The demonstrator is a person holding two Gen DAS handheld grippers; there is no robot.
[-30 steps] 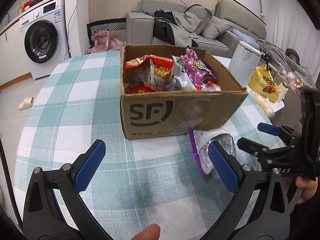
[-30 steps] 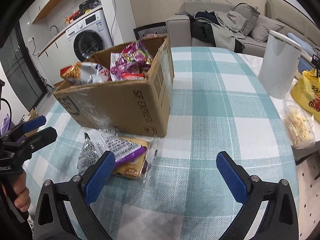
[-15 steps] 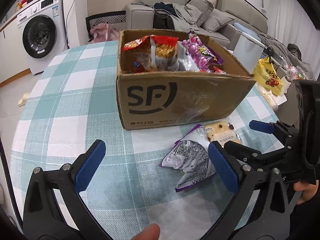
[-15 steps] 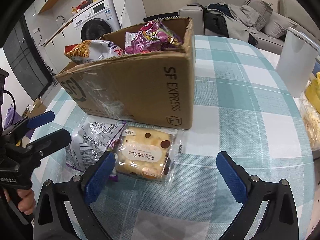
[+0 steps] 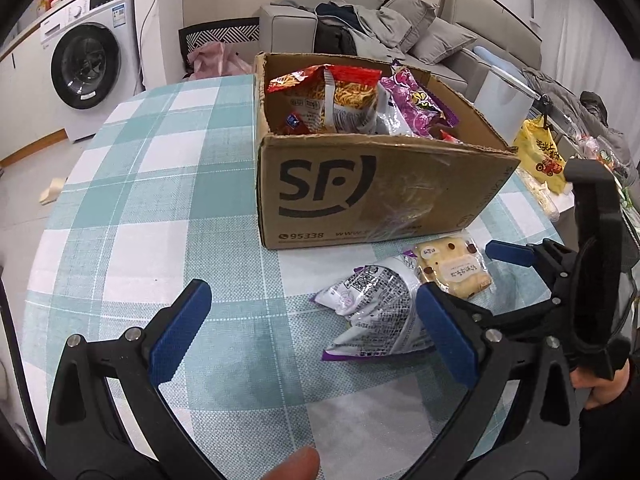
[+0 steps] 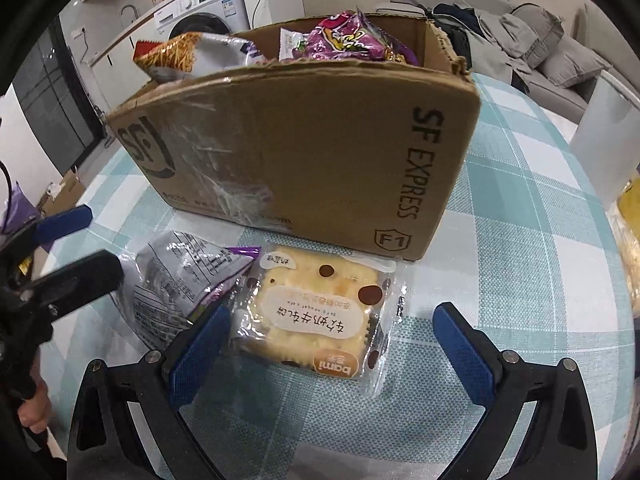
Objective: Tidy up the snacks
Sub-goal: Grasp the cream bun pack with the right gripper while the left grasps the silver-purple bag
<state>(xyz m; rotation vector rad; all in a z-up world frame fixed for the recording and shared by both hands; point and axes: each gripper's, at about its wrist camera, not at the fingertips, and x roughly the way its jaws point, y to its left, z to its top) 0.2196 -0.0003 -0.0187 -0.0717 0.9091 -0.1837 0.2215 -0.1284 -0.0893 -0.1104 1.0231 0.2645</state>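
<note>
Starting nearest the right wrist camera, the right gripper (image 6: pixel 332 344) is held wide open with nothing between its blue pads, low over the checked tablecloth (image 6: pixel 532 248). The wrapped cake snack (image 6: pixel 316 320) is seen just past its left pad (image 6: pixel 200 348), lying flat with the printed label upside down to the camera and the brand end turned toward the gripper. It looks roughly square, so no clear long axis can be called. Its far edge sits close against the base of the SF cardboard box (image 6: pixel 320 148); whether it touches can't be told.

Beside it on the left, the silver and purple chip bag (image 6: pixel 184 276) is laid flat, its edge overlapped by or touching the cake wrapper. In the left wrist view the chip bag (image 5: pixel 376 312) runs its long axis from near the box corner back toward the left gripper (image 5: pixel 312 332), which is also spread open and empty, its right pad (image 5: pixel 448 336) crossing the bag's edge in the view.

Further on, the box is packed with a noodle packet (image 5: pixel 340 100) and a purple snack bag (image 5: pixel 416 108) poking above the rim. Bare tablecloth is left open on the left of the box and in front of the left gripper. A white bin (image 6: pixel 608 140) stands off to the right, well apart.
</note>
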